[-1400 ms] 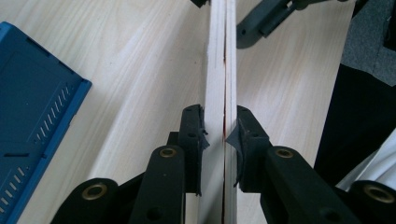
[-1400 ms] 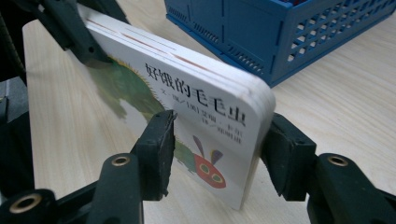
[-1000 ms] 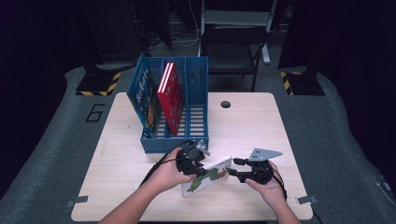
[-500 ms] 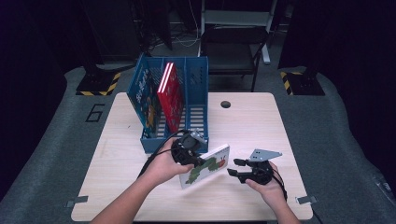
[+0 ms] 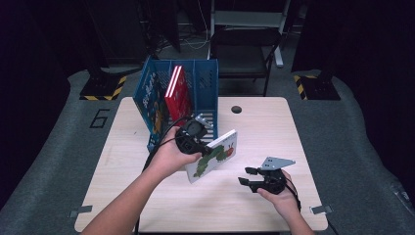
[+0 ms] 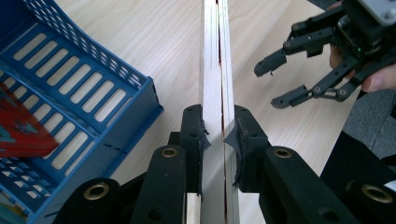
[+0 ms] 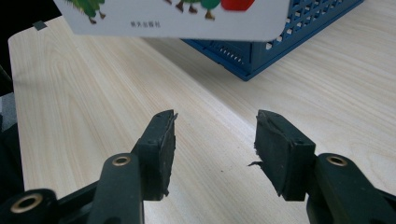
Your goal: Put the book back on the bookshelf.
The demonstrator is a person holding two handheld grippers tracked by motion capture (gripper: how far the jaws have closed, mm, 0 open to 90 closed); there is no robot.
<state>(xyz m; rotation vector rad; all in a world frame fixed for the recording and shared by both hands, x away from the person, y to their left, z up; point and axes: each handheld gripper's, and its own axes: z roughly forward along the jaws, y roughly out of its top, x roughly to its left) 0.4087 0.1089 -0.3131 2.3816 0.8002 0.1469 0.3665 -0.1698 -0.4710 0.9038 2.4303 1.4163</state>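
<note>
- The left gripper (image 5: 208, 143) is held above the bench by the left hand (image 5: 172, 154), its forearm reaching in from the lower left.
- Its jaws stand close together, both pads pressed flat on what is clamped between them.
- The right gripper (image 5: 247, 176) sits low at the right hand (image 5: 279, 196), pointing left.
- Its jaws stand apart with nothing between them.

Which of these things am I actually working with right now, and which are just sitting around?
In the job:
left gripper, shut on the white caterpillar book
blue file rack
right gripper, open

Lying about:
red book in the rack
chair behind the table
</note>
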